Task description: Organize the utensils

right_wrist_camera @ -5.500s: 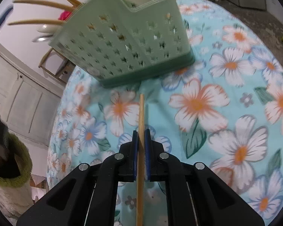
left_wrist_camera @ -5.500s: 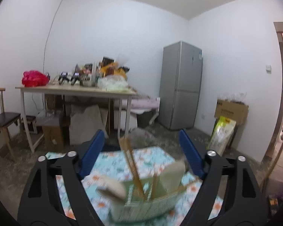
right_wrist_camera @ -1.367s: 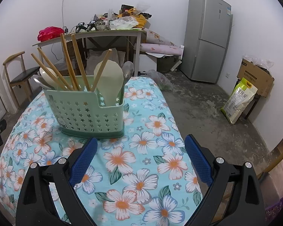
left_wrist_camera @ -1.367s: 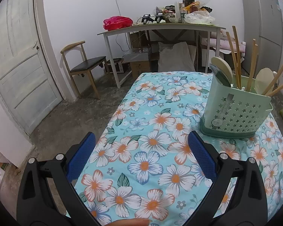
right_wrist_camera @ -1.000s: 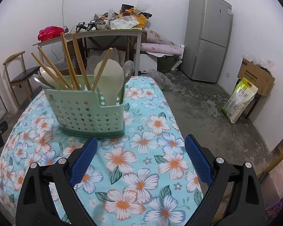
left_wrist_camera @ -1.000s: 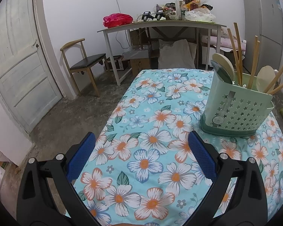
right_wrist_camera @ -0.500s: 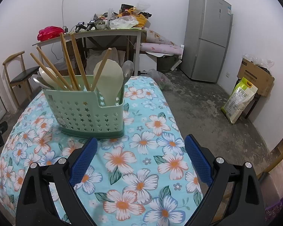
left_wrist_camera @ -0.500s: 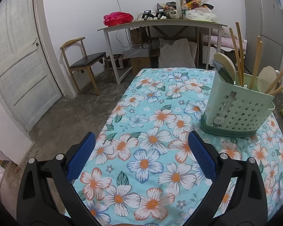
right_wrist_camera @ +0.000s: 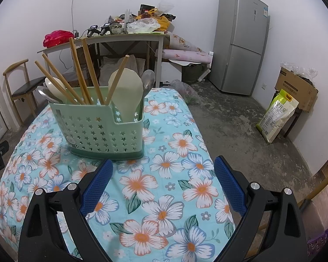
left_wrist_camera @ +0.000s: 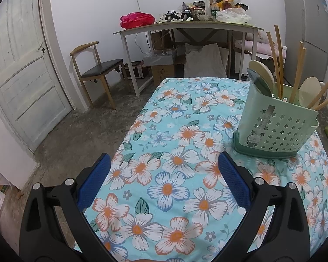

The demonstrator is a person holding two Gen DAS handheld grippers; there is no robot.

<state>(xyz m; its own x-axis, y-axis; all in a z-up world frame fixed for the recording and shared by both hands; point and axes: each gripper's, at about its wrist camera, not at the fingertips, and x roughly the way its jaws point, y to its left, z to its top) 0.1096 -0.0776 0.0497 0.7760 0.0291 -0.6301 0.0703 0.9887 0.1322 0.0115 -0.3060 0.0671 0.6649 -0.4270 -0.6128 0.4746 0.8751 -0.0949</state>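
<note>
Gone from the right gripper (right_wrist_camera: 161, 181): chopstick, now among chopsticks (right_wrist_camera: 85, 72) in the basket (right_wrist_camera: 98, 128) at eleven o'clock. Both jaws spread, empty; left gripper (left_wrist_camera: 164, 174) idle. Seemingly done; next, check table (left_wrist_camera: 168, 196).

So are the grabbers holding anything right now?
No. The left gripper and right gripper are both open and empty; the chopsticks sit in the green basket.

Basket (right_wrist_camera: 102, 128) stands on tablecloth (right_wrist_camera: 164, 187), toward table's far end. Chopsticks (right_wrist_camera: 85, 69), spoons (right_wrist_camera: 147, 79) and paddle (right_wrist_camera: 126, 91) stand in basket. Cluttered desk (right_wrist_camera: 111, 38) behind table, against wall. Chair (left_wrist_camera: 96, 69) left of desk, door (left_wrist_camera: 21, 65) further left. Fridge (right_wrist_camera: 240, 52) right of desk. Box (right_wrist_camera: 295, 87) and bag (right_wrist_camera: 277, 113) against right wall.
</note>
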